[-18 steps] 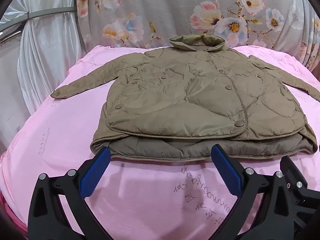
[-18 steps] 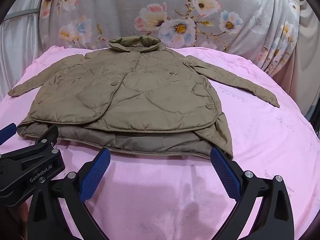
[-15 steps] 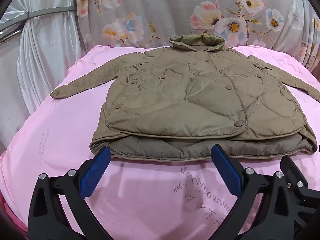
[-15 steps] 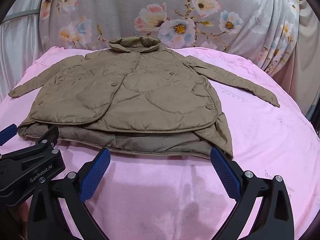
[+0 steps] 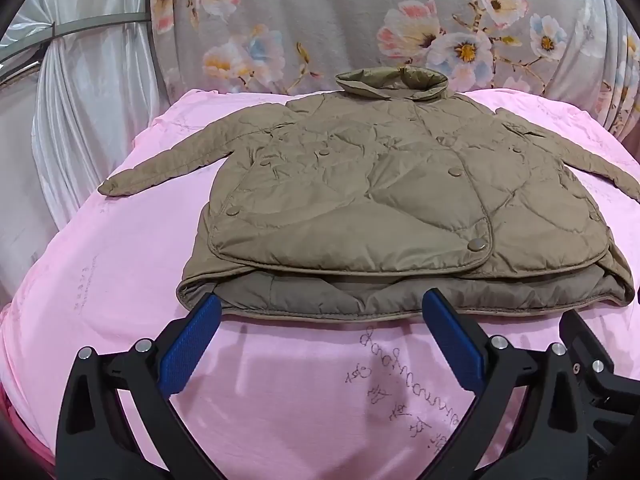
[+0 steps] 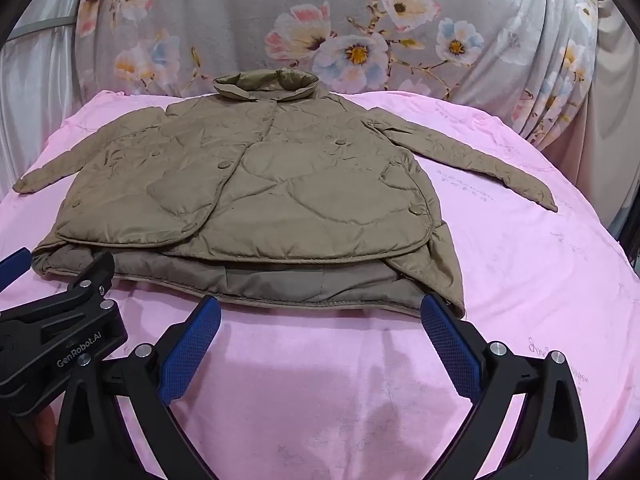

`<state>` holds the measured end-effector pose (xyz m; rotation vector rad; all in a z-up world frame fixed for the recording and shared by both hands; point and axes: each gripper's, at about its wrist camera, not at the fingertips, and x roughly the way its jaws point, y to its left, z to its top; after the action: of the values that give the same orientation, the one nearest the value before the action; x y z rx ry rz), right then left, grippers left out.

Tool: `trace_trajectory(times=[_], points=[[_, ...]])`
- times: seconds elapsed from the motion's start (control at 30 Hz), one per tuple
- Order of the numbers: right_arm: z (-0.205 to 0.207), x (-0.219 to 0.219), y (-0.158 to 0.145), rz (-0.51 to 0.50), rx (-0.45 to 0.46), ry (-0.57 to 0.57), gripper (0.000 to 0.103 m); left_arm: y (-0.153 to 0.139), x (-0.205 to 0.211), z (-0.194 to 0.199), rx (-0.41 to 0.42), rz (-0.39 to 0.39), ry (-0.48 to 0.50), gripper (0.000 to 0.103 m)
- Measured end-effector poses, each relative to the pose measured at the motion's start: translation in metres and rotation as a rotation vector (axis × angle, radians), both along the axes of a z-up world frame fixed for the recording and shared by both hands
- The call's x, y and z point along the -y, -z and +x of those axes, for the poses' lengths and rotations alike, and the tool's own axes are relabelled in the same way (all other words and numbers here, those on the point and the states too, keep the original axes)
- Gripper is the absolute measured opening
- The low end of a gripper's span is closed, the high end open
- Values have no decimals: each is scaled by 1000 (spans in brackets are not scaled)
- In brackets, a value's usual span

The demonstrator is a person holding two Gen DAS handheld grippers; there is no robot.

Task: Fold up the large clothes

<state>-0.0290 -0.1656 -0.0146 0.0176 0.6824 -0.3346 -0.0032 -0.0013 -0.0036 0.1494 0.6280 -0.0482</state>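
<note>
A khaki quilted jacket (image 5: 384, 200) lies flat on the pink cloth, front up, collar at the far side, both sleeves spread outward. The right wrist view shows the same jacket (image 6: 256, 208) with its right sleeve (image 6: 480, 164) stretched toward the right edge. My left gripper (image 5: 320, 304) is open just short of the jacket's near hem, nothing between its blue pads. My right gripper (image 6: 320, 308) is open too, near the hem's right corner, holding nothing. The left gripper's black body (image 6: 60, 336) shows at the lower left of the right wrist view.
The pink cloth (image 5: 120, 280) covers a rounded surface with handwriting near the front. A floral grey curtain (image 5: 360, 20) hangs behind, and a pale satin drape (image 5: 80, 100) at the left. Bare pink cloth lies on both sides of the jacket.
</note>
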Motion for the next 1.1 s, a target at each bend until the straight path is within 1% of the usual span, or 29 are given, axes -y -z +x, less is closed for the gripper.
trace_trajectory(times=[0.1,0.13,0.2,1.1], points=[[-5,-3,-3,-6,5,0,98,-2,1,4,-4,5,5,98],[2,-2,-2,5,4,-1,98,-2,2,4,-4,6,4,98],[3,-2,1,8,6,-2,98,-2,3,3,-3,6,5,98],[-1,-2,-1,7,11,-2,98,-2,4,3,-2,3,4,98]])
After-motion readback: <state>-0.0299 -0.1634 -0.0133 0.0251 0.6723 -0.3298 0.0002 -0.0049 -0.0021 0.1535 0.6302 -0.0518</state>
